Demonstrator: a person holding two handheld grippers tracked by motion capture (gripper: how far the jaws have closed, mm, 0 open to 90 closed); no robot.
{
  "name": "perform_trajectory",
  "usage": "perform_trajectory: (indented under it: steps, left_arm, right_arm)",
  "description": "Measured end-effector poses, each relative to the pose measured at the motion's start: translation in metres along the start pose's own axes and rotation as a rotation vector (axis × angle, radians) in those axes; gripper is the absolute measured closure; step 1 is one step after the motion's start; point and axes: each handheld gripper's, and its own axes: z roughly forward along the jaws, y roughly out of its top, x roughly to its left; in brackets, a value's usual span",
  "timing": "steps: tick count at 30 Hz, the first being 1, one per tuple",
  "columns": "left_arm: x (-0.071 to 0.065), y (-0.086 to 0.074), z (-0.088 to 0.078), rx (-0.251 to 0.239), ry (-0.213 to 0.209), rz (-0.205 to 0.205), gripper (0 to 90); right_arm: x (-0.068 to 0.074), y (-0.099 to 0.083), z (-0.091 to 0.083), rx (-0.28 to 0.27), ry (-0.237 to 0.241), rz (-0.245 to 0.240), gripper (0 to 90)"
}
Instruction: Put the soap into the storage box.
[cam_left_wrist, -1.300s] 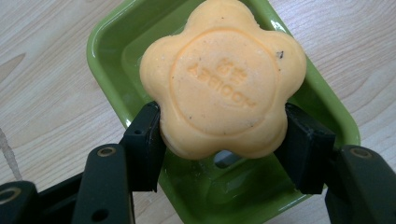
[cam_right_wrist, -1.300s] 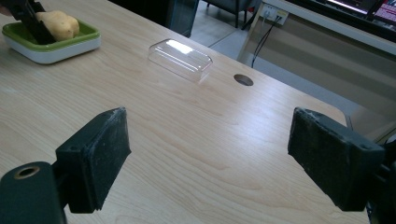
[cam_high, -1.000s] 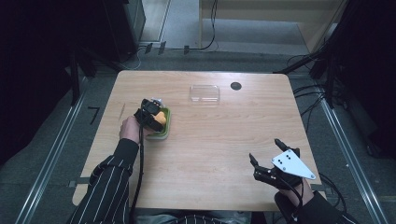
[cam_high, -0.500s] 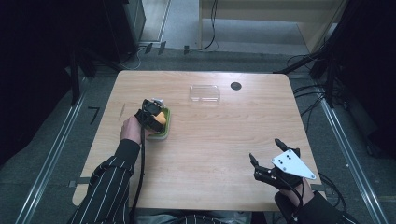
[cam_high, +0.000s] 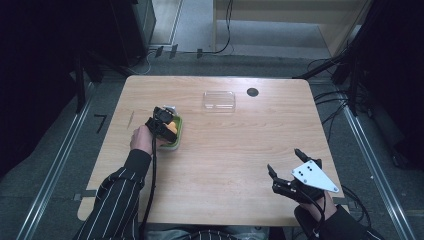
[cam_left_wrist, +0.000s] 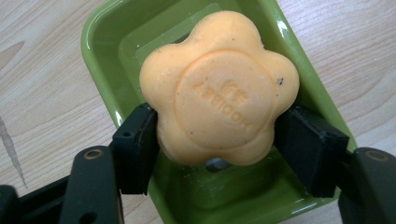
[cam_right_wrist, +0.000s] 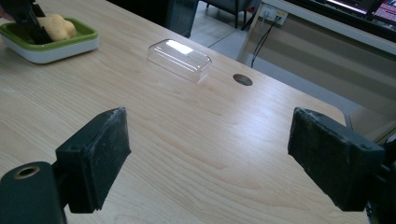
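Soap going into the green dish, left gripper letting go
Its jaws have just been opening, the soap between them, pads close beside its flanks, grip looking slack. Best widen evenly, then lift straight up so the bar settles flat. Right gripper gapes wide, holding nothing, well apart above the table

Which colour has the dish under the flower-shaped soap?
Green glossy dish, best in the left gripper view.
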Motion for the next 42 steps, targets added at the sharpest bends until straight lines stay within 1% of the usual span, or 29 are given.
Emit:
perform_trajectory:
  steps: [3, 6, 8, 11, 12, 18, 20, 22, 24, 26, 28, 32, 35, 36, 37, 39, 40, 42]
  left_arm:
    - [-0.001, 0.001, -0.002, -0.011, 0.023, -0.006, 30.2]
    - [0.0, 0.001, -0.004, -0.02, 0.026, -0.011, 29.8]
    - [0.001, 0.001, -0.004, -0.016, 0.03, -0.014, 28.8]
    - [0.001, 0.001, -0.005, -0.011, 0.02, -0.018, 26.4]
    - [0.001, 0.001, -0.005, -0.012, 0.026, -0.021, 25.3]
    - [0.003, -0.001, -0.01, 0.005, 0.013, -0.032, 16.4]
    - [0.004, -0.002, -0.012, 0.013, 0.012, -0.036, 14.9]
    - [0.004, -0.004, -0.014, 0.013, -0.003, -0.047, 13.4]
    - [0.006, -0.005, -0.018, 0.018, -0.011, -0.047, 12.9]
    - [0.006, -0.008, -0.022, 0.026, -0.014, -0.055, 10.0]
    - [0.006, -0.011, -0.025, 0.028, -0.018, -0.057, 9.1]
    - [0.005, -0.017, -0.028, 0.045, -0.037, -0.055, 6.6]
    - [0.004, -0.02, -0.031, 0.052, -0.034, -0.051, 3.9]
    - [0.003, -0.022, -0.032, 0.061, -0.037, -0.046, 3.9]
    - [0.002, -0.024, -0.033, 0.056, -0.033, -0.048, 3.6]
    - [0.0, -0.028, -0.035, 0.071, -0.041, -0.036, 3.3]
    - [-0.001, -0.03, -0.036, 0.069, -0.042, -0.032, 3.0]
    - [-0.003, -0.034, -0.039, 0.078, -0.05, -0.032, 2.3]
  right_arm:
    - [-0.001, 0.0, -0.001, -0.001, 0.0, -0.002, 13.5]
    - [-0.001, -0.001, -0.001, 0.0, -0.003, 0.0, 13.4]
    - [-0.001, -0.001, -0.001, 0.002, -0.005, 0.003, 13.4]
    - [-0.001, -0.001, -0.002, 0.0, -0.006, 0.004, 13.4]
    - [-0.001, -0.001, -0.002, 0.0, -0.006, 0.003, 13.4]
    - [0.0, -0.001, -0.002, 0.003, -0.009, 0.001, 13.4]
    - [-0.001, -0.001, -0.003, 0.003, -0.01, 0.0, 13.4]
    - [-0.001, -0.001, -0.003, 0.0, -0.012, 0.004, 13.4]
    - [0.0, -0.001, -0.003, 0.003, -0.009, -0.001, 13.4]
    - [0.0, -0.001, -0.004, 0.002, -0.012, -0.003, 13.4]
    - [0.0, -0.001, -0.004, 0.005, -0.014, 0.001, 13.4]
    - [0.0, -0.001, -0.005, 0.007, -0.014, -0.004, 13.4]
    - [-0.001, -0.001, -0.005, 0.004, -0.018, 0.004, 13.4]
    - [-0.001, -0.001, -0.005, 0.004, -0.018, 0.004, 13.4]
    - [0.0, -0.001, -0.005, 0.007, -0.015, -0.002, 13.4]
    - [0.0, -0.001, -0.005, 0.009, -0.015, -0.005, 13.4]
    - [0.0, -0.001, -0.005, 0.009, -0.014, -0.005, 13.4]
    - [0.0, -0.001, -0.005, 0.008, -0.016, 0.0, 13.4]
